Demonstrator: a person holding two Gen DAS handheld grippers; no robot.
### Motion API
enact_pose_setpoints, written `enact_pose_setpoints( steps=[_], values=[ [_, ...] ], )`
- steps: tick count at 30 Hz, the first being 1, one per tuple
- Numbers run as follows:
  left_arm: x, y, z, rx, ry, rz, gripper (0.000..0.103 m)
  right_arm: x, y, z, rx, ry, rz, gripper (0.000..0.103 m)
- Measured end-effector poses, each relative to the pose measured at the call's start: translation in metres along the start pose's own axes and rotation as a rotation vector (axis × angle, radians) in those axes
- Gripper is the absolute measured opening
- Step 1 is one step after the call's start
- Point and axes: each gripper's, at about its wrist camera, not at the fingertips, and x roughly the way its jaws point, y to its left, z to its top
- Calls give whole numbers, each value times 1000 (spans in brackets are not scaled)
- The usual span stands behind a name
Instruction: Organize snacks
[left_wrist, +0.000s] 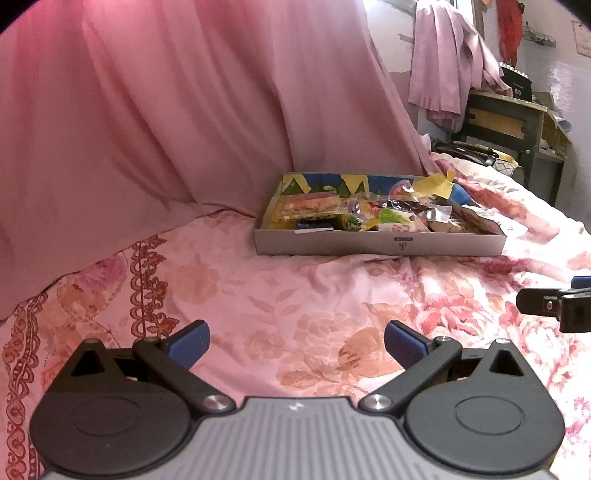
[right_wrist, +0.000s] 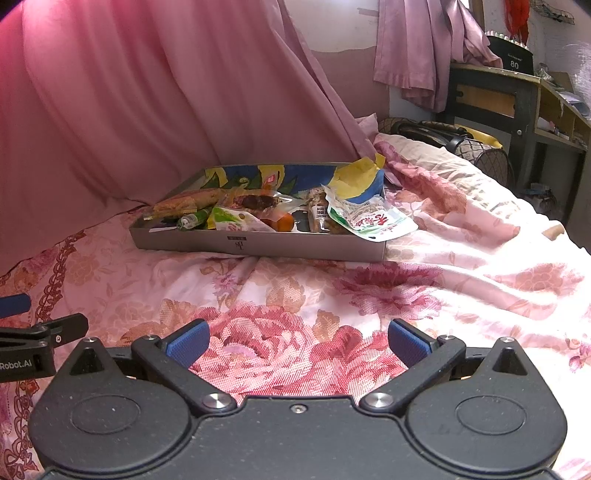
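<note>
A shallow grey cardboard box (left_wrist: 332, 243) (right_wrist: 295, 249) with a colourful inner lining sits on the floral bedspread, filled with several snack packets. A white and green packet (right_wrist: 373, 219) hangs over its right front corner, and a long orange-wrapped pack (left_wrist: 310, 203) (right_wrist: 184, 201) lies at its left. My left gripper (left_wrist: 297, 345) is open over the bedspread, well short of the box, with nothing between its blue pads. My right gripper (right_wrist: 299, 343) is open too and empty, also in front of the box. Each gripper shows at the edge of the other's view.
Pink drapery (left_wrist: 166, 110) hangs behind and to the left of the box. The rumpled floral bedspread (right_wrist: 461, 240) rises to the right. A dark wooden desk (right_wrist: 517, 103) stands past the bed's far right, with a black patterned bag (right_wrist: 476, 151) beside it.
</note>
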Motion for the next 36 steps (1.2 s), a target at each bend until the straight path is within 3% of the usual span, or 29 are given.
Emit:
enact_pose_setpoints(
  steps=[36],
  values=[
    [5,0,-4,-5,13,27,103,7,2,-4,2,19,2,102]
  ],
)
